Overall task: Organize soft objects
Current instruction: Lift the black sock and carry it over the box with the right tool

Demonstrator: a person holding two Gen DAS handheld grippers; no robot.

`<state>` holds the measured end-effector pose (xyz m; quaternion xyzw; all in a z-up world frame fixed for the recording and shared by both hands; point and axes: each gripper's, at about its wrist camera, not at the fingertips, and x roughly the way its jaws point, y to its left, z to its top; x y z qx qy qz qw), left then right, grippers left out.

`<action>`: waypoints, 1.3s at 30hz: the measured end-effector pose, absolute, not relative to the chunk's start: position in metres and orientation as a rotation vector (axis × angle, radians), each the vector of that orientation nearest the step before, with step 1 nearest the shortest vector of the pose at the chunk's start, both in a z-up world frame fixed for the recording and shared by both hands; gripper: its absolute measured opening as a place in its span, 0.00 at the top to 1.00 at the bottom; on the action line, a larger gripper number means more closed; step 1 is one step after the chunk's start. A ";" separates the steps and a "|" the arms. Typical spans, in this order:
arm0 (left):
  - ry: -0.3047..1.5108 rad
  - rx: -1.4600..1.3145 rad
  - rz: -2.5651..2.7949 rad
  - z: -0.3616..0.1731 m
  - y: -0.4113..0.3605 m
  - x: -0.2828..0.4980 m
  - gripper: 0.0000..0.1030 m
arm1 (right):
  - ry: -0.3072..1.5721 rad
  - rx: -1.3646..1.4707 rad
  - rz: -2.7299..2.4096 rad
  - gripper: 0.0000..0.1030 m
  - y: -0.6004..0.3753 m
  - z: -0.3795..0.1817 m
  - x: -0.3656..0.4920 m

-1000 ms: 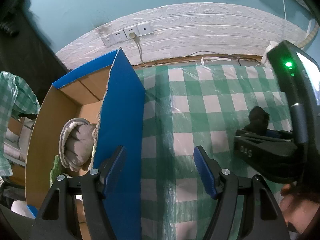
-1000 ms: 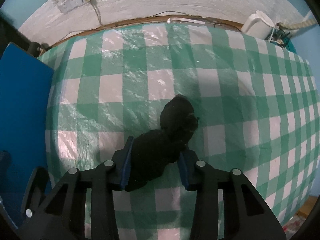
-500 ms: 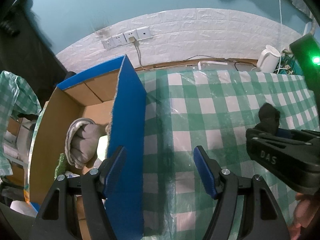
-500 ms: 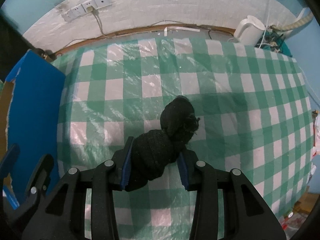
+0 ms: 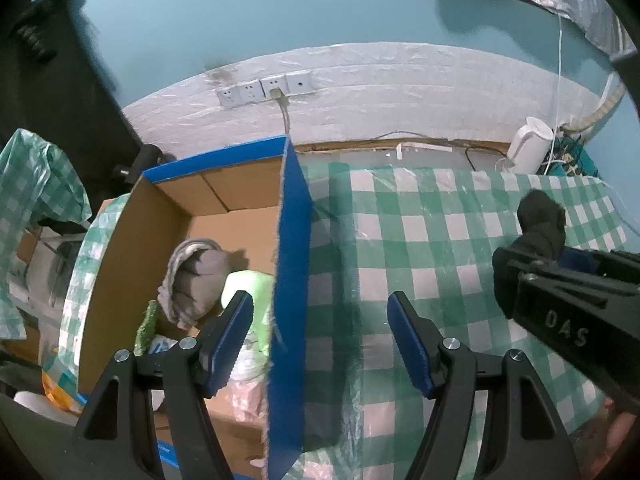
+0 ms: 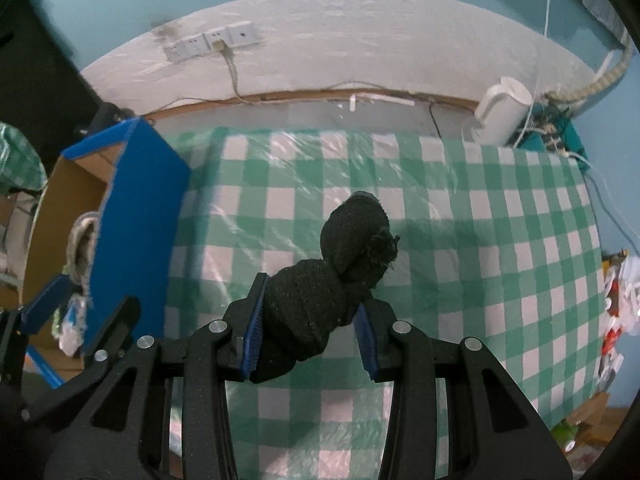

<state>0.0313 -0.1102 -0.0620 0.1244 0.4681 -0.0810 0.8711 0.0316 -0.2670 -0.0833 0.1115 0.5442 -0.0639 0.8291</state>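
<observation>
- Right claw [image 6: 310, 330] clamped partway shut on a rolled black sock bundle [image 6: 332, 284]; blue pads pressed into both flanks, knotted end poking out ahead of the fingertips.
- Compared with a second ago: bundle lifted clear of the green-checked tablecloth [image 6: 460, 240], cloth now well below the claw, far more of the table edge and wall in sight. Grip unchanged through the rise.
- Left claw [image 5: 320, 340] wide open and empty, jaws straddling the blue wall of the cardboard box [image 5: 290, 280] without touching it. Also raised over the last second, box interior now more exposed beneath and to the left of the fingertips.
- Inside the box, below and left of the left claw: a grey rolled bundle [image 5: 196, 280], something pale green [image 5: 252, 284] beside it, other soft items partly hidden by the left finger.
- Seen from the right claw, box well off to the left and lower; open left claw just visible at the lower left edge.
- Meaning for the task: pickup apparently done, carry phase under way. Likely next a sideways move to the left over the blue wall, then release among the other soft things.
- Risk, as a judgement: loose sock end snagging on the wall's frayed top edge if carried too low.
</observation>
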 end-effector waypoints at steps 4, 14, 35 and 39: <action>0.976 0.240 -0.154 -0.055 -0.094 0.030 0.31 | 1.118 0.218 -0.109 0.62 -0.255 -0.064 0.030; 0.931 0.184 -0.088 -0.032 -0.040 0.030 0.39 | 1.069 0.143 -0.012 0.62 -0.210 -0.034 0.029; 1.028 0.112 0.046 -0.057 0.059 0.036 0.92 | 1.073 0.057 0.173 0.62 -0.116 -0.032 0.052; 1.032 0.104 0.050 -0.058 0.067 0.036 0.92 | 1.085 0.047 0.202 0.62 -0.103 -0.039 0.054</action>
